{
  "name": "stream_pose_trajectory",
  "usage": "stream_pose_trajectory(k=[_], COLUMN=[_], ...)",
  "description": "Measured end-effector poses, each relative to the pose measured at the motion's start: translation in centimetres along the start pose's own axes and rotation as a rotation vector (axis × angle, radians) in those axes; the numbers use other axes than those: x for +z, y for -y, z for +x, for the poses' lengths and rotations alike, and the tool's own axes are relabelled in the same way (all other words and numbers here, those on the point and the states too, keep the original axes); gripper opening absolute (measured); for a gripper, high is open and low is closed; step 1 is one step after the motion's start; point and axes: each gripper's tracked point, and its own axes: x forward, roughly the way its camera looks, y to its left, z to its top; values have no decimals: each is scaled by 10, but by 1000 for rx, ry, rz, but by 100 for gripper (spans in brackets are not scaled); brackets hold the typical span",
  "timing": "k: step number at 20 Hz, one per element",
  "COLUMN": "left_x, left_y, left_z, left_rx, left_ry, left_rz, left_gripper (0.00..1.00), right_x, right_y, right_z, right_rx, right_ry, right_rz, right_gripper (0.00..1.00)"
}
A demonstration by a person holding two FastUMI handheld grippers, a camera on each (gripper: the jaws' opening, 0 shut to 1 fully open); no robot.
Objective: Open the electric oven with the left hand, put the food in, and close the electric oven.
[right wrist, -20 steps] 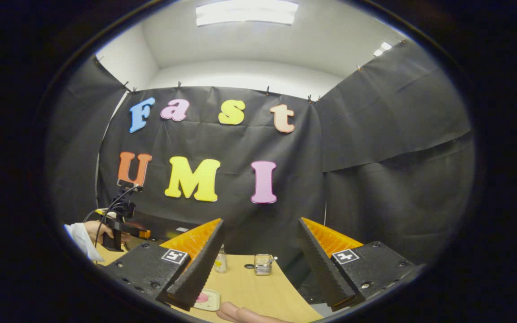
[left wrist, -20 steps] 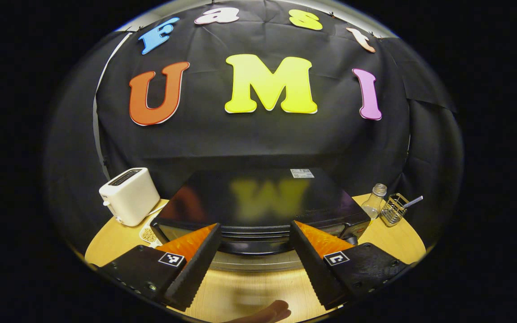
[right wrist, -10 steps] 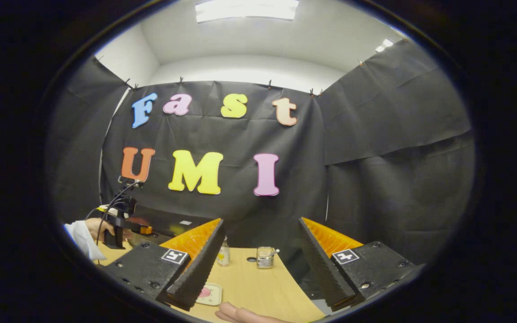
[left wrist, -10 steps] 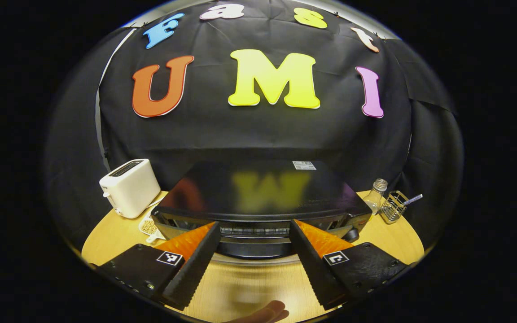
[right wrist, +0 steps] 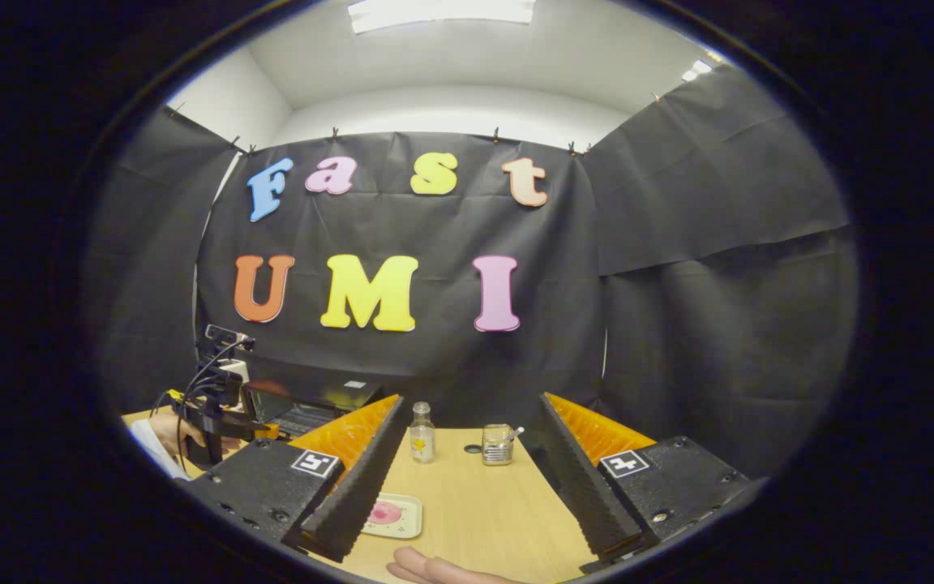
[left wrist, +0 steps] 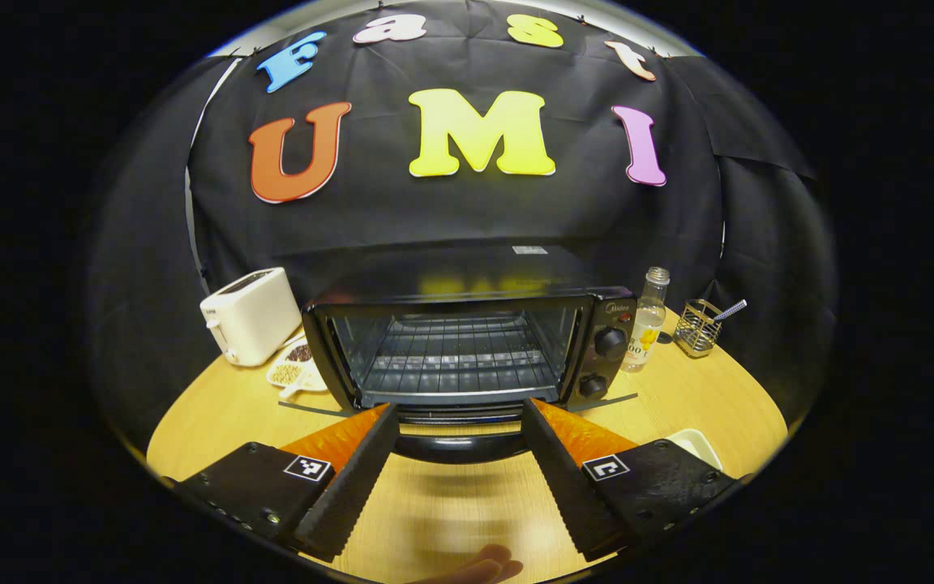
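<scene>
While its 2 fingers stand wide apart around nothing, the left gripper [left wrist: 459, 478] hovers before 1 black electric oven [left wrist: 467, 341] at the round wooden table's [left wrist: 702, 397] back edge, door dropped open, mouth facing the gripper, long axis left-right. The right gripper [right wrist: 467, 478], equally spread and empty, hovers above 1 pale square plate of pink food [right wrist: 390, 515].

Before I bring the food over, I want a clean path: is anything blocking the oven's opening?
Nothing visible does. The electric oven shows its wire rack bare, with the door down at the front. The plate of food lies on the table by the right gripper.
</scene>
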Motion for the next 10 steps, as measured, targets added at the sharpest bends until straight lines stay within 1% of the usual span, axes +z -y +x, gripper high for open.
stream_pose_trajectory(k=[5, 8, 10], left_x=[-36, -67, -80], left_y=[1, 3, 4], left_z=[-10, -12, -13], left_rx=[-8, -10, -10], left_ry=[-11, -73, -103], left_rz=[-14, -31, -47], left_gripper=[98, 98, 98], right_x=[-14, -25, -32], right_y=[-2, -6, -13], right_z=[8, 11, 12], right_rx=[-2, -1, 12], right_ry=[-51, -92, -119], right_rz=[-11, -19, -23], right_gripper=[100, 100, 100])
